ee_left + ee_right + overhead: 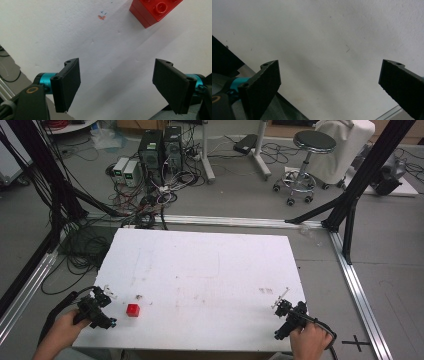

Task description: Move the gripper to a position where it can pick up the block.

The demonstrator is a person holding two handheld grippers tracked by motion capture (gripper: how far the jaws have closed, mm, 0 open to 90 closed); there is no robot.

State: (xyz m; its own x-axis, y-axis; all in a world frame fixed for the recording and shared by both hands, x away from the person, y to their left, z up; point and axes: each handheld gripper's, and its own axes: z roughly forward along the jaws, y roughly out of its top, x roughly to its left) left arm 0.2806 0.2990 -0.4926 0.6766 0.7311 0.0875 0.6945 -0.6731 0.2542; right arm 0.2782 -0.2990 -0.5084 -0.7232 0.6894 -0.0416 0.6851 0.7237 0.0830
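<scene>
A small red studded brick (132,310) lies on the white table (210,265) near its front left corner. My left gripper (105,305) sits just left of it over the table's left edge, held in a hand. In the left gripper view its jaws stand wide apart with nothing between them, and the red brick (153,11) lies ahead at the upper right. My right gripper (283,306) hovers at the table's front right corner, also open. In the right gripper view (329,82) bare white table lies between the jaws.
Black frame posts (370,165) and aluminium rails (357,285) border the table. Cables and computer boxes (152,150) lie on the floor behind, with a stool (307,160) at the back right. Small pen marks (102,15) dot the table.
</scene>
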